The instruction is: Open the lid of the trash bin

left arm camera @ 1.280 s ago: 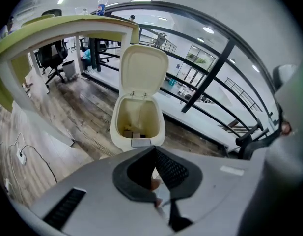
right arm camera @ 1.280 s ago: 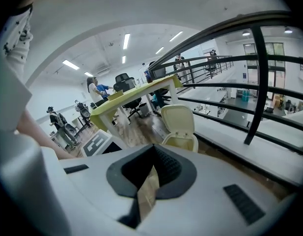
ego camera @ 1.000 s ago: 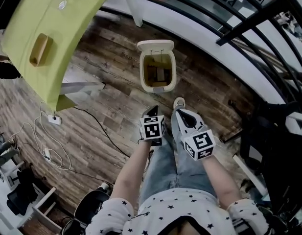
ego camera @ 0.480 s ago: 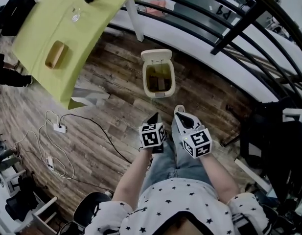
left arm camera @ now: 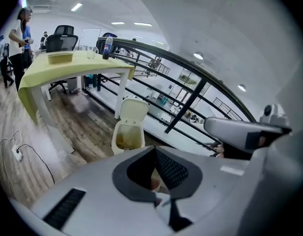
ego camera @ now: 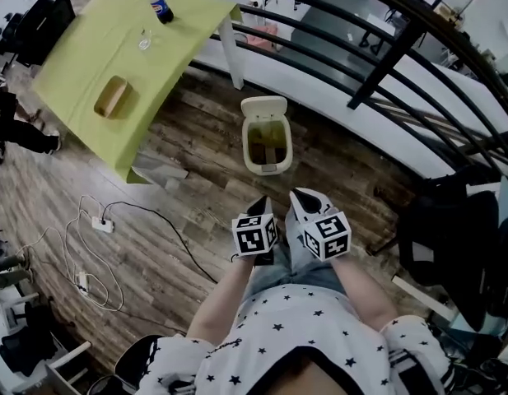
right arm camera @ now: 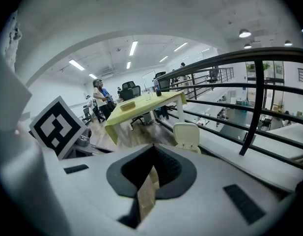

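Already open trash bin (ego camera: pixel 267 169), lid (ego camera: pixel 264 105) upright, blue-labelled bottle (ego camera: pixel 160 8) on table (ego camera: pixel 76 72)

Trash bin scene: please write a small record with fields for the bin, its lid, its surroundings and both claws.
bin: trash bin, on wooden floor, beside black railing
lid: lid open, tipped back
inside: brown contents
left claw: shut, empty, away from bin
right claw: shut, empty, away from bin
nearby: green table with bottle
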Tool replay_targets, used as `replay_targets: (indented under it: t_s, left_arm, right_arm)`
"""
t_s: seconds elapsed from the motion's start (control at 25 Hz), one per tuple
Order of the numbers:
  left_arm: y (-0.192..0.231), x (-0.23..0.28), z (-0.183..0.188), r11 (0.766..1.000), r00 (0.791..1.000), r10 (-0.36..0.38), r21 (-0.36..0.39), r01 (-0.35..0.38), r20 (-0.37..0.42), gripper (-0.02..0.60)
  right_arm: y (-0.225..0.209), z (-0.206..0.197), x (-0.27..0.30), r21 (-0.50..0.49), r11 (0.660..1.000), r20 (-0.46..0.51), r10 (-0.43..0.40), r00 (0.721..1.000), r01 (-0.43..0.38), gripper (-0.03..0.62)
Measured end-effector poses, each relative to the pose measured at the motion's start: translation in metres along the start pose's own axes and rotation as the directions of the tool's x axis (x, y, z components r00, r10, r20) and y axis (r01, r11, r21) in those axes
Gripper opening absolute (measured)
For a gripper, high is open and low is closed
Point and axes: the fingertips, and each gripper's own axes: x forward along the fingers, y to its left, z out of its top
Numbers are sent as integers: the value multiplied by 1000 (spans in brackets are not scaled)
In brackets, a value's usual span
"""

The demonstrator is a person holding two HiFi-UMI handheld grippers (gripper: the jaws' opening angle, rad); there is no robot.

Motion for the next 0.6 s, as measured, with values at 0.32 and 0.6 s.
replay_targets:
  t_s: [0.32,0.6]
  left_arm:
    - [-24,-43,24,998,996,-48,45,45,70,11]
    - [-32,-76,35,994,989,-81,77,71,123,11]
  right_arm:
    - [21,12,-34,-27,1000,16,8,1000,-7,-6]
    - [38,21,-54,-29,999,53,18,998,-16,-6]
